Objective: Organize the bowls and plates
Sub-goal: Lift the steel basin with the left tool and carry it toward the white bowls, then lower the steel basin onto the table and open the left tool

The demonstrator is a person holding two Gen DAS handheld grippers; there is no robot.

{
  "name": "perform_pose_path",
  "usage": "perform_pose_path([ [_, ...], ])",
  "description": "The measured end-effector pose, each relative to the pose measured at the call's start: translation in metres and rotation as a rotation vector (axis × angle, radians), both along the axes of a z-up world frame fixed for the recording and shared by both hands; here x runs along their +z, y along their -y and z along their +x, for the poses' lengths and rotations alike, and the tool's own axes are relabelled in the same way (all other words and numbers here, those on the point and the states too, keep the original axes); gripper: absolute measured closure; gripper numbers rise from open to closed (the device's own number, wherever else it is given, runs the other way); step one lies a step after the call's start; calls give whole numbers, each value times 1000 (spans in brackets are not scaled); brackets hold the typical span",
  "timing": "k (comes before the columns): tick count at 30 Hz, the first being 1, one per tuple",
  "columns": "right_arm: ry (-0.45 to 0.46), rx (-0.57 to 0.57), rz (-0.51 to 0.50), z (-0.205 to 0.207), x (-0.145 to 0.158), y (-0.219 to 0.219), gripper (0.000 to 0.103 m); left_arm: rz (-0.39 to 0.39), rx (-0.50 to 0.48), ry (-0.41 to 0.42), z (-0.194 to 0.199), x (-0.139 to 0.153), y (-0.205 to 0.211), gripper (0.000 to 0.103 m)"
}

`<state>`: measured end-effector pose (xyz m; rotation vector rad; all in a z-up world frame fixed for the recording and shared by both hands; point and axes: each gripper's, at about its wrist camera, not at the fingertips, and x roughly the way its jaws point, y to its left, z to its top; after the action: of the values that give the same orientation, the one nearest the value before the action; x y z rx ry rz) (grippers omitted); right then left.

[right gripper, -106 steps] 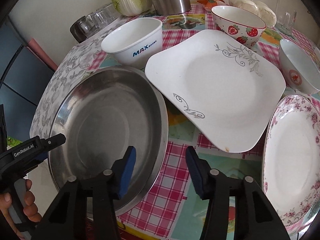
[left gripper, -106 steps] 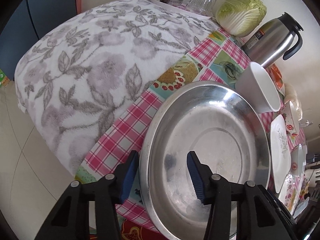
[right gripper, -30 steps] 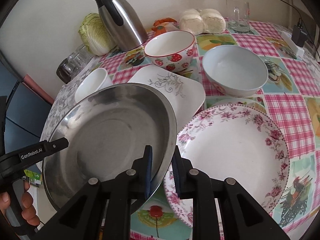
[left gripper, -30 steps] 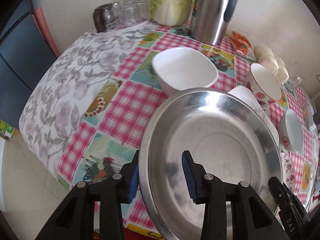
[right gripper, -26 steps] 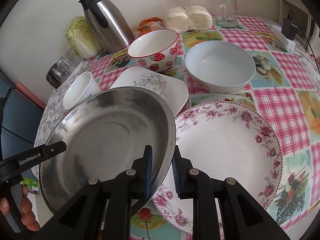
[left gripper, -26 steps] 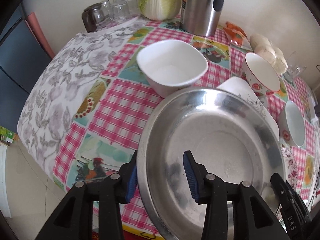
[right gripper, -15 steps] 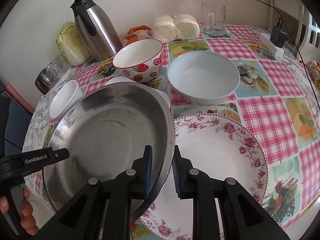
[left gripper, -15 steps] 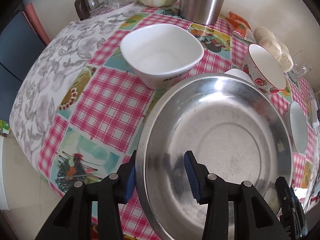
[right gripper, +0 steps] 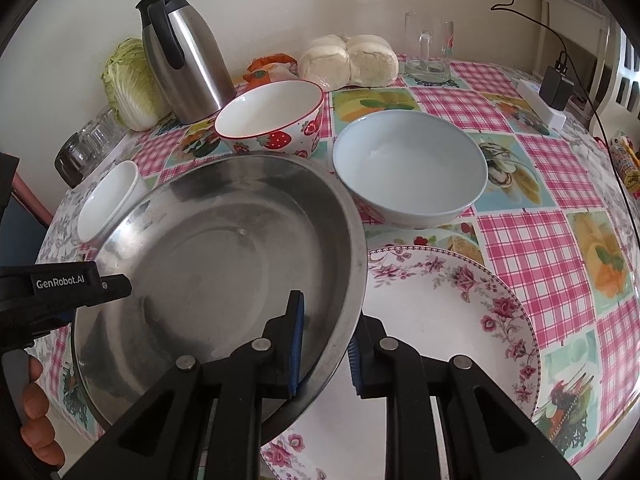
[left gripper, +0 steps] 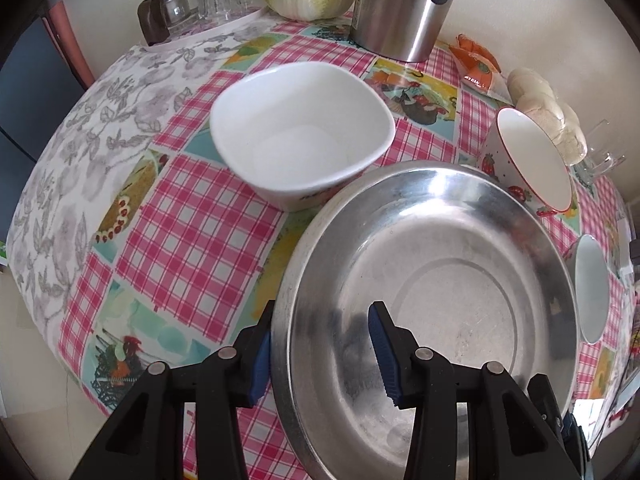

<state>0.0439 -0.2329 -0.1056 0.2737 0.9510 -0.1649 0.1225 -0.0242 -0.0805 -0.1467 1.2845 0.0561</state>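
Note:
A large steel plate [left gripper: 440,292] [right gripper: 216,256] is held above the table by both grippers. My left gripper [left gripper: 320,348] is shut on its near-left rim. My right gripper [right gripper: 324,344] is shut on its right rim. A square white bowl [left gripper: 300,136] [right gripper: 108,200] stands behind the plate. A strawberry bowl [right gripper: 272,120] [left gripper: 532,156] and a pale blue bowl [right gripper: 408,172] stand further back. A floral plate [right gripper: 448,320] lies to the right, partly under the steel plate. The square white plate is hidden beneath it.
A steel thermos [right gripper: 184,52], a cabbage [right gripper: 132,84], upturned glasses [left gripper: 192,4], buns [right gripper: 352,60], a glass mug [right gripper: 428,48] and a charger with cable [right gripper: 556,92] stand along the back and right of the checkered table [right gripper: 532,248].
The steel plate, held by both grippers, has moved right and further over the table. It now covers the square white plate and overlaps the floral plate.

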Motion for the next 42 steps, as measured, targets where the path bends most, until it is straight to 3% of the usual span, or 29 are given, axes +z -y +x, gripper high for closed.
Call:
perform_pose_path([
  [5,2,2,-41,5,-3,-4,81,-34,8,2,7,-1,-4,56],
  [17,21,4,-74,16,-7,-6,80,-24,-13,7,24,-12,1,56],
  [24,23,15,-72,15,-7,-5,80,-85,5,-12,23,-16,-6,52],
  [25,18,19,-70,15,-7,-6,78,-76,7,-16,23,-16,-6,50],
  [29,-2,36,-57,15,-9,-8,53,-43,13,-31,19,-16,-7,42],
  [31,-5,47,-61,14,-9,-10,49,-38,0,-28,17,-14,-5,40],
  [35,8,66,-68,13,-7,-13,35,-17,-27,-18,13,-10,0,23],
  [42,30,83,-91,11,-3,-16,23,46,-51,-5,11,-10,6,2],
])
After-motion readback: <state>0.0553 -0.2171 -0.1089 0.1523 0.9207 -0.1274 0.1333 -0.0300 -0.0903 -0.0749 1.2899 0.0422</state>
